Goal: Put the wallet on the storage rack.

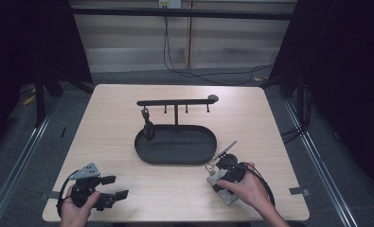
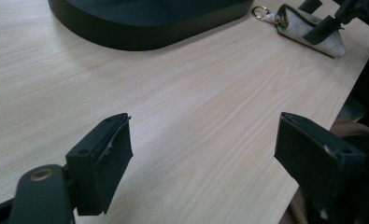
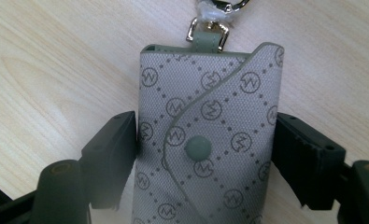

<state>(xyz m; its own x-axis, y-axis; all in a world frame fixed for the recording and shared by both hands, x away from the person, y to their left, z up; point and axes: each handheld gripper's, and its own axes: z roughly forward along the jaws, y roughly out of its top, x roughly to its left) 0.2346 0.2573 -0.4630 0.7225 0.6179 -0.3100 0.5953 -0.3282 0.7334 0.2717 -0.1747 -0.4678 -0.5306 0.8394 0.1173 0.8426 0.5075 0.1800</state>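
- Key pouch (image 3: 210,140): grey patterned fabric with a curved flap, a green snap button and a metal clasp with ring at its top end; it lies flat on the tabletop (image 1: 109,142) near the front right corner
- Right tool (image 1: 228,174): jaws straddle the pouch, one at each long edge, touching or just beside the fabric (a firm squeeze cannot be confirmed); the jaws stand partly open
- Left tool (image 1: 114,187): rests near the front left corner, held in the left hand (image 1: 75,208); jaws wide apart with nothing between them
- Black oval tray (image 1: 146,153): centre of the tabletop, just beyond the pouch, with a hook rack (image 1: 175,102) rising from it; a dark item hangs from the leftmost hook
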